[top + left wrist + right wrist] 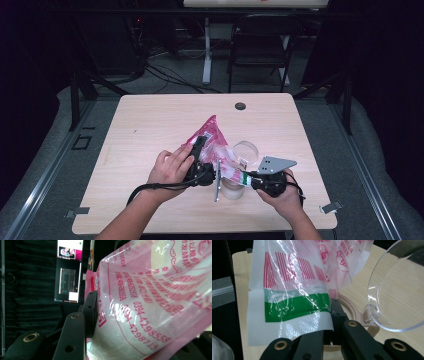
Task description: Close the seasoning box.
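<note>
A pink and clear printed plastic bag (pixel 207 134) is held up over the middle of the wooden table (pixel 150 125) between both grippers. My left gripper (pixel 199 146) is shut on the bag's pink body (pixel 150 302); one black finger (pixel 89 308) presses its side and the other finger is hidden behind the film. My right gripper (pixel 241 178) is shut on the bag's edge with the green stripe (pixel 297 306), pinching the film at the fingertips (pixel 329 315). Right beneath the bag stands a round jar with a beige rim (pixel 352 305) and a clear lid (pixel 245 150) tipped up.
A dark cable hole (pixel 240 106) sits near the table's far edge. Beyond the table stand a folding chair (pixel 262 45) and a desk leg (pixel 206 50). A lit screen (pixel 68 270) hangs in the dark background. Bare tabletop lies to the left and far side.
</note>
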Demonstrator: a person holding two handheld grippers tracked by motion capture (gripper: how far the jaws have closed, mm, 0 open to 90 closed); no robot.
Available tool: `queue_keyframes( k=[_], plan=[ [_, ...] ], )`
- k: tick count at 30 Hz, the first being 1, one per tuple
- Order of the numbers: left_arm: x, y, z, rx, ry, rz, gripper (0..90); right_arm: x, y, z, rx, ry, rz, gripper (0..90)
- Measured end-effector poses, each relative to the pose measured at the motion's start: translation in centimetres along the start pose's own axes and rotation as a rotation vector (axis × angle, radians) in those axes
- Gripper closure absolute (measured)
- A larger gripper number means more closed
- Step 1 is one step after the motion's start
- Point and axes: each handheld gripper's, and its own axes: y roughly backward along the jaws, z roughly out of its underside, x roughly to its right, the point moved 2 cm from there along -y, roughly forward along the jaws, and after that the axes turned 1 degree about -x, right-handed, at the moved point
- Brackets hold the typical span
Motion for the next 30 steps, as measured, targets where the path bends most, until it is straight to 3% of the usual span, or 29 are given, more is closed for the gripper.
queue_keyframes(
  k=[30],
  plan=[
    [0.17, 0.03, 0.17, 0.0, 0.012, 0.006, 63.3, -0.04, -0.09, 0.01, -0.005, 0.003, 0.001, 89.8]
  ],
)
